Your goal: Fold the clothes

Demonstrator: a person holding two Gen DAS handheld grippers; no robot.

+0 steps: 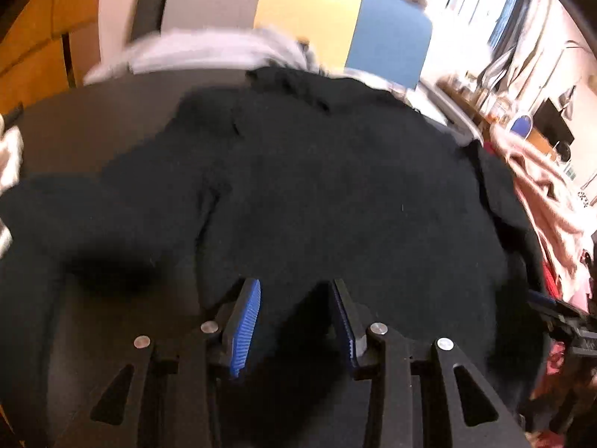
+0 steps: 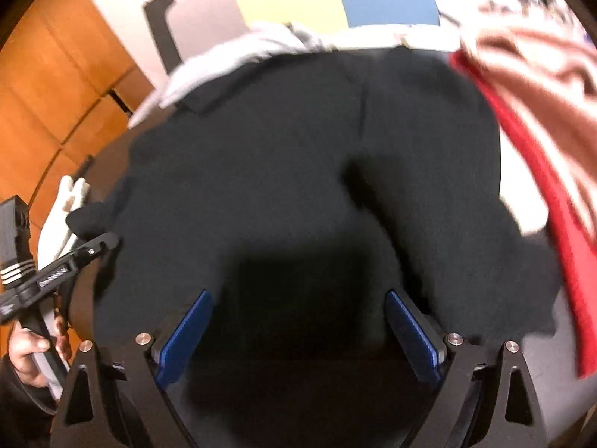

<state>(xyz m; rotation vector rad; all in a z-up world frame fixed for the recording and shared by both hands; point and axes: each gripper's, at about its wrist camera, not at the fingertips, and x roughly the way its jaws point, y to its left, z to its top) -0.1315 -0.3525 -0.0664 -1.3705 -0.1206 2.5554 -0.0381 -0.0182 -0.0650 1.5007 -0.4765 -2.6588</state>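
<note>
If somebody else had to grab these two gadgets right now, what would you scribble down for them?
Left gripper: open, nothing between its blue pads, above the near edge of the black garment.
Right gripper: open wider, also empty, over the same garment.
Things: the black garment lies spread over the dark table, rumpled. A light grey garment sits at the far edge. A red cloth and a pinkish one lie to the right.
Done: no neat fold is visible yet.
Left: grasp the black garment's edges, fold it, then probably the other clothes.
</note>
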